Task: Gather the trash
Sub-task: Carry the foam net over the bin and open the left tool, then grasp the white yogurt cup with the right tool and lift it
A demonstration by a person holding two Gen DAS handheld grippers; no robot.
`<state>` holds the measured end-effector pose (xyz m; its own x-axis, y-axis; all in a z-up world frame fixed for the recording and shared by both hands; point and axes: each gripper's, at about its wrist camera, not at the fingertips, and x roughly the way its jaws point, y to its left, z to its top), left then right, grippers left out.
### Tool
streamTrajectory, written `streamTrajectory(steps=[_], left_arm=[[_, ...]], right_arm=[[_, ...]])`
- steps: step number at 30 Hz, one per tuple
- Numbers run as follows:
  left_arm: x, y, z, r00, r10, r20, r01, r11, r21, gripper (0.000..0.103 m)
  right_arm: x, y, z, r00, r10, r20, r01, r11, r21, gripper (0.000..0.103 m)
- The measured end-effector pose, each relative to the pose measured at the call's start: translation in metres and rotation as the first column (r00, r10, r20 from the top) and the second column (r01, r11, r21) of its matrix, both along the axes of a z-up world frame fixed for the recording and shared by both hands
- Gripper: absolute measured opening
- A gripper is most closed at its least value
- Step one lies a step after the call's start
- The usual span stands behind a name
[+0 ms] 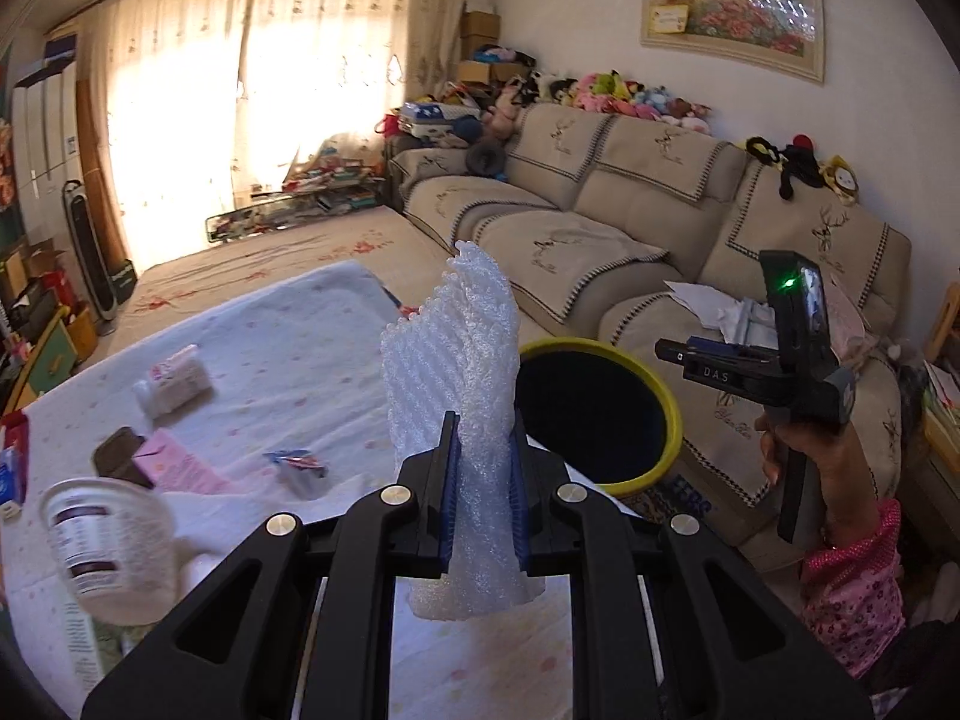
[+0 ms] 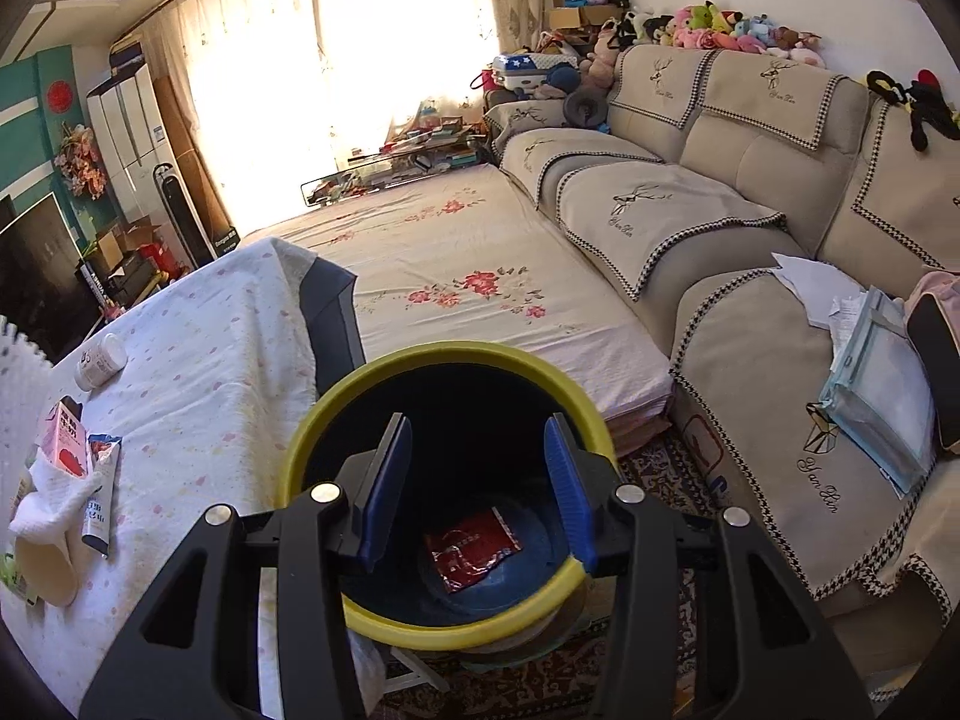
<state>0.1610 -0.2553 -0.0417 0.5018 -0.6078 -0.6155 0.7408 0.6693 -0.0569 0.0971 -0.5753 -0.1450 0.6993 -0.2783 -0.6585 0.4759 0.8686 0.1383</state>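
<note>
My left gripper [image 1: 485, 450] is shut on a white foam net sleeve [image 1: 456, 360] and holds it upright above the table's right edge, just left of the bin [image 1: 657, 384]. The bin is dark with a yellow rim and stands beside the table. My right gripper [image 2: 480, 480] is open and empty, directly above the bin [image 2: 336, 420]. A red wrapper [image 2: 471, 549] lies on the bin's bottom. In the left wrist view the right gripper [image 1: 798, 360] is held up in a hand at the right.
On the cloth-covered table [image 1: 288, 360] lie a yoghurt cup [image 1: 108, 540], a pink carton [image 1: 180, 468], a small wrapper [image 1: 297, 462] and a white bottle [image 1: 174, 381]. A tube [image 2: 99, 498] and carton [image 2: 66, 438] lie left of the bin. A beige sofa [image 2: 750, 192] runs along the right.
</note>
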Motion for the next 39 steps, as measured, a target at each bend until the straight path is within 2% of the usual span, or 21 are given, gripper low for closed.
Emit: streamTrajectory(steps=[4, 8, 14, 15, 16, 17, 19, 22, 24, 29, 32, 35, 39], left_arm=[[0.009, -0.071, -0.022, 0.997, -0.062, -0.036, 0.063, 0.997, 0.043, 0.015], [0.022, -0.13, -0.047, 0.989, -0.105, -0.104, 0.112, 0.992, 0.062, 0.016], [0.052, -0.195, -0.094, 0.975, -0.105, -0.194, 0.128, 0.986, 0.11, 0.019], [0.054, -0.202, -0.099, 0.976, -0.097, -0.193, 0.122, 0.985, 0.123, 0.022], [0.056, -0.207, -0.104, 0.977, -0.093, -0.192, 0.119, 0.984, 0.13, 0.034], [0.059, -0.209, -0.108, 0.979, -0.083, -0.184, 0.109, 0.985, 0.137, 0.054], [0.063, -0.212, -0.112, 0.986, -0.064, -0.156, 0.087, 0.986, 0.146, 0.067], [0.067, -0.195, -0.107, 0.984, -0.05, -0.171, 0.073, 0.988, 0.133, 0.068], [0.067, -0.177, -0.094, 0.983, -0.052, -0.178, 0.07, 0.993, 0.094, 0.068], [0.058, -0.097, -0.037, 0.997, -0.025, -0.075, 0.024, 0.999, -0.025, 0.079], [0.055, -0.044, -0.002, 0.999, 0.039, 0.0, -0.039, 0.995, -0.089, 0.081], [0.056, 0.014, 0.029, 0.991, 0.121, 0.056, -0.111, 0.982, -0.151, 0.084], [0.067, 0.094, 0.057, 0.954, 0.27, 0.132, -0.242, 0.95, -0.195, 0.086]], right_arm=[[-0.022, -0.019, 0.0, 0.999, -0.031, 0.014, 0.031, 1.0, 0.004, 0.048], [-0.039, -0.038, -0.004, 0.998, -0.061, 0.026, 0.061, 0.998, 0.027, 0.048], [-0.05, -0.049, -0.009, 0.997, -0.075, 0.033, 0.073, 0.996, 0.053, 0.048], [-0.05, -0.049, -0.009, 0.997, -0.074, 0.035, 0.072, 0.996, 0.055, 0.048], [-0.05, -0.049, -0.008, 0.997, -0.073, 0.036, 0.071, 0.996, 0.055, 0.048], [-0.05, -0.049, -0.008, 0.997, -0.072, 0.037, 0.07, 0.996, 0.056, 0.049], [-0.048, -0.047, -0.007, 0.997, -0.068, 0.04, 0.066, 0.996, 0.054, 0.049], [-0.042, -0.041, -0.007, 0.998, -0.056, 0.038, 0.054, 0.997, 0.052, 0.049], [-0.037, -0.034, -0.007, 0.999, -0.038, 0.034, 0.037, 0.998, 0.049, 0.049], [-0.013, -0.009, -0.008, 0.999, 0.029, 0.014, -0.029, 0.999, 0.039, 0.049], [0.006, 0.011, -0.005, 0.997, 0.075, 0.014, -0.076, 0.997, 0.033, 0.049], [0.029, 0.034, -0.001, 0.99, 0.139, 0.03, -0.14, 0.99, 0.029, 0.049], [0.064, 0.077, 0.008, 0.967, 0.247, 0.057, -0.248, 0.969, 0.005, 0.051]])
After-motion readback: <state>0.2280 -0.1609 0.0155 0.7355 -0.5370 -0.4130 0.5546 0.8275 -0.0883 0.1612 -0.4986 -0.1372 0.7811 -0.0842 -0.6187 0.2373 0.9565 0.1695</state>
